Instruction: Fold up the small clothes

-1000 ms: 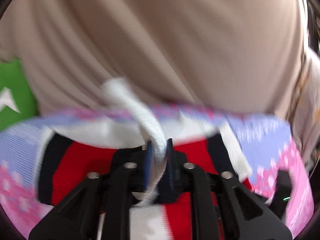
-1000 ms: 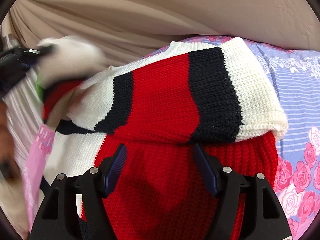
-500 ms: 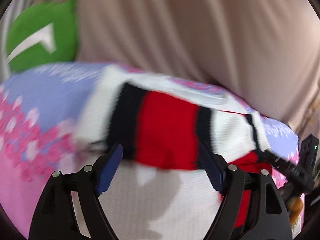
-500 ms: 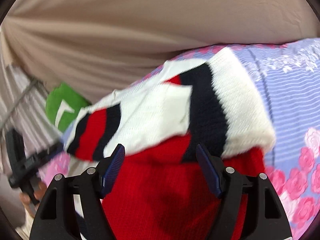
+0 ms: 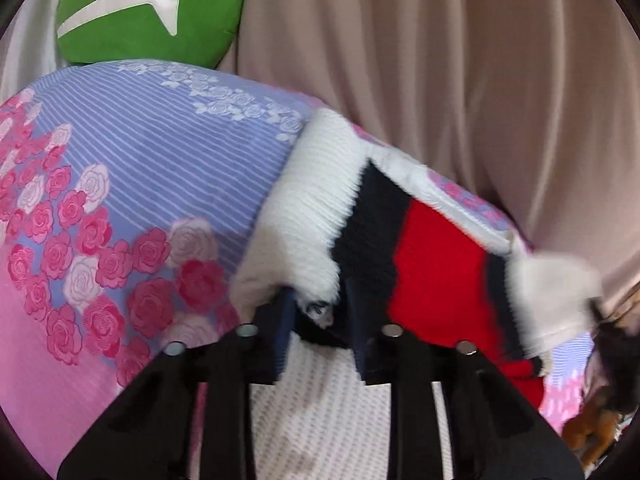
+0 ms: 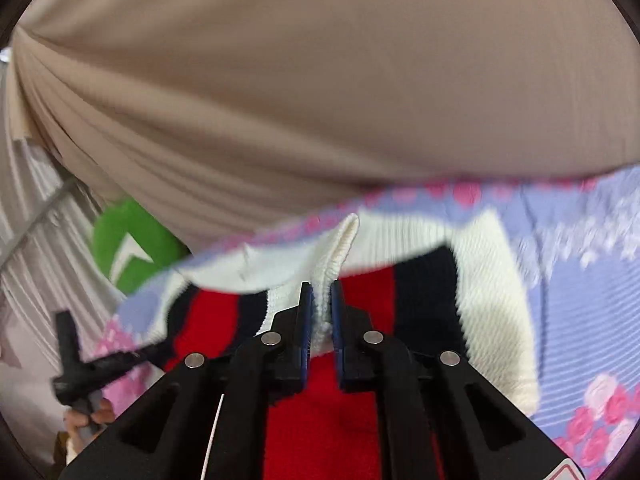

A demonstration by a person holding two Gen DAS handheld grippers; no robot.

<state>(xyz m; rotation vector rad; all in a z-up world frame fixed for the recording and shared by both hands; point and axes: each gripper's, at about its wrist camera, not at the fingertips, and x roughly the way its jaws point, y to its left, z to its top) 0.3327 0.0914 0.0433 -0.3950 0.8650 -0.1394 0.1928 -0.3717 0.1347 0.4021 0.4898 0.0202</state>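
The sweater's [image 6: 360,320] white cuff is pinched by the right gripper [image 6: 319,312] and its hem [image 5: 304,272] gripped between the left gripper's [image 5: 320,320] narrowed fingers, apparently for folding.

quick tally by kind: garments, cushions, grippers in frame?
Garments: 1, the striped knit sweater on the floral sheet.
Cushions: 1, the green cushion.
Grippers: 2, the left gripper and the right gripper.
Total: 4.

Beige curtain [image 6: 320,80] behind; floral bedsheet [image 5: 140,168] w/ green cushion [image 5: 152,12] at back.
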